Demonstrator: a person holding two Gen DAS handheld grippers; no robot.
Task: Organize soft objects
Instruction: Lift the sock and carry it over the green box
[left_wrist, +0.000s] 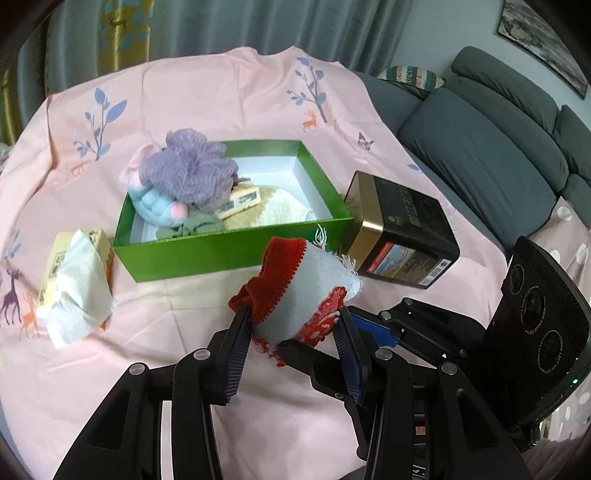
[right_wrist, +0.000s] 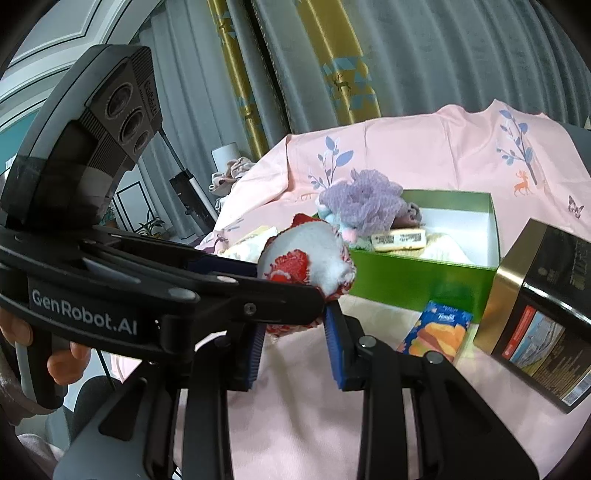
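Left wrist view: the left gripper (left_wrist: 291, 332) is pinching the red-and-white knitted cloth bundle (left_wrist: 306, 291). One blue ribbed pad bites the red cuff end, the other the patterned red-and-white end. The right gripper (left_wrist: 369, 326) comes in from the right and meets the same bundle at its lower right edge.

In the right wrist view the right gripper (right_wrist: 295, 325) has a red-patterned fringe of the bundle (right_wrist: 310, 266) between its pads. It looks clamped on it, though the left gripper's (right_wrist: 295, 273) black body crosses in front and hides part of the contact. So both grippers are on one soft thing, and it appears lifted clear of the pink printed sheet (left_wrist: 258, 417) that covers the surface.

The relation that matters: the open green cardboard box (left_wrist: 229, 247) sits directly ahead of and beyond the bundle, its near long wall just behind the bundle in the left view. The box's long axis runs left-right across the approach. The bundle's long axis runs roughly the same way, spanning the left gripper's jaws.

The left half of the box is stacked with a purple mesh bath pouf (left_wrist: 192, 173), a pastel plush toy (left_wrist: 162, 206) and a yellow packet (left_wrist: 243, 201). The right half is open over a cream towel (left_wrist: 280, 210). My read is that the drop should go forward and slightly right.

The left gripper holds the bulk, so it leads.

The black-and-gold tin (left_wrist: 399, 240) sits just right of the box and could get in the right gripper's way.
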